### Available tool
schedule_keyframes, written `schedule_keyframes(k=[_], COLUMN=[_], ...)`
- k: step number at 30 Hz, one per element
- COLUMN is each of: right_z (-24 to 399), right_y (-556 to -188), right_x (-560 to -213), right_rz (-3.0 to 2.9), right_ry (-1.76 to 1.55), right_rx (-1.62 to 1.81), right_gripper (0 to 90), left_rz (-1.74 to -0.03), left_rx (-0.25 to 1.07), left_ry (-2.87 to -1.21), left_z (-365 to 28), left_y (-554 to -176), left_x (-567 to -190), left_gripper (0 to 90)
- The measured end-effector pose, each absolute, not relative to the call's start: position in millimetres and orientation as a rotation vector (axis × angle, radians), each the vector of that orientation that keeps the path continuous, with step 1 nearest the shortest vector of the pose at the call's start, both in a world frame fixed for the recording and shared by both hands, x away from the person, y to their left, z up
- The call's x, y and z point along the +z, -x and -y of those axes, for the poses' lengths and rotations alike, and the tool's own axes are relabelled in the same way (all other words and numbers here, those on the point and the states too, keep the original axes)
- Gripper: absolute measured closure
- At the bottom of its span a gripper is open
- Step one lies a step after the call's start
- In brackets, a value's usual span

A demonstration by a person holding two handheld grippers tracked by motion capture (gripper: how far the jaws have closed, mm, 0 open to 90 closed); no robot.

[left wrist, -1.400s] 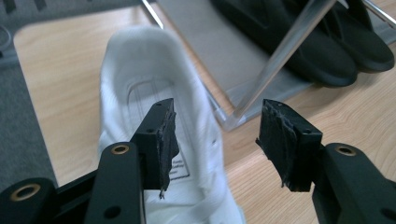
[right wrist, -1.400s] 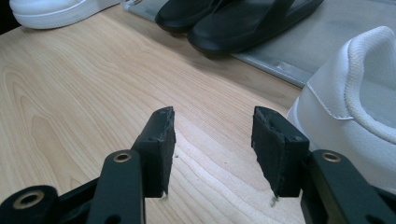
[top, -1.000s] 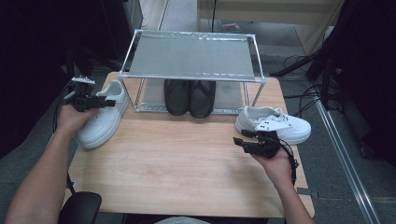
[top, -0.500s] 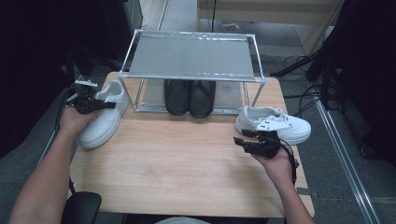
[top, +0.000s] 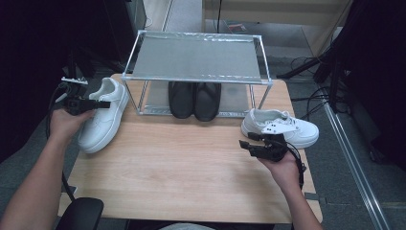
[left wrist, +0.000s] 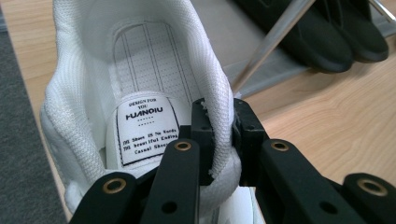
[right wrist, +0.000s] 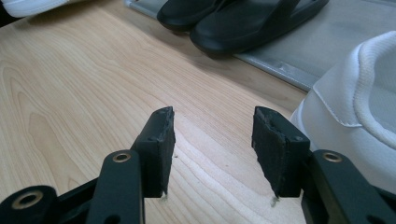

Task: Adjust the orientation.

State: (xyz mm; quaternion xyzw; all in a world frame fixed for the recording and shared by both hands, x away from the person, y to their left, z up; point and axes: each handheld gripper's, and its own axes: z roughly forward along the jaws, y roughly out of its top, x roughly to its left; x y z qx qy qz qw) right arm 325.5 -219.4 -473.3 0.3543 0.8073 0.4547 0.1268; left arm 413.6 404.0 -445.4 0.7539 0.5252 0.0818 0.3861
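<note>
The left gripper (left wrist: 219,135) has just been closing, and its jaws now pinch the padded collar of the left white sneaker (top: 101,117), one pad inside the shoe and one outside (the tongue label sits right beside the inner pad). That sneaker lies at the left end of the metal shoe rack (top: 197,60), just outside its left legs, heel towards the rack's back, toe pointing to the person's side of the wooden table (top: 177,167).

Under the rack's shelf stands a pair of black shoes (top: 195,99), side by side.

The right white sneaker (top: 282,127) lies just in front of the rack's right front leg. The right gripper (top: 245,143) hovers near that sneaker's heel, jaws spread with bare wood between them, touching nothing.
</note>
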Motion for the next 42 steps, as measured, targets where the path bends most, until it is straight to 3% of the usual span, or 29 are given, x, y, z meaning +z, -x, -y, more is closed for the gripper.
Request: schedule_keyframes(k=[24,33,42], right_z=[193.8,190.7,196.5], right_y=[-344.0,-344.3,-342.6], right_x=[-471.7,-468.8,-468.0], right_rz=[-2.42,-2.422,-2.404], right_ry=[-0.954,-0.938,-0.956], right_rx=[1.348,1.375,1.391], right_gripper=[50.0,50.0,50.0], left_rz=[-1.261,-1.19,-1.076], left_rx=[0.229,0.185,0.111], left_ry=[-1.945,-1.961,-2.03], left_z=[-368.8,-335.4,-287.9], left_y=[-313.9,-300.3,-313.1], left_x=[-415.5,-410.8,-409.3], left_gripper=[81.8,81.9,81.9])
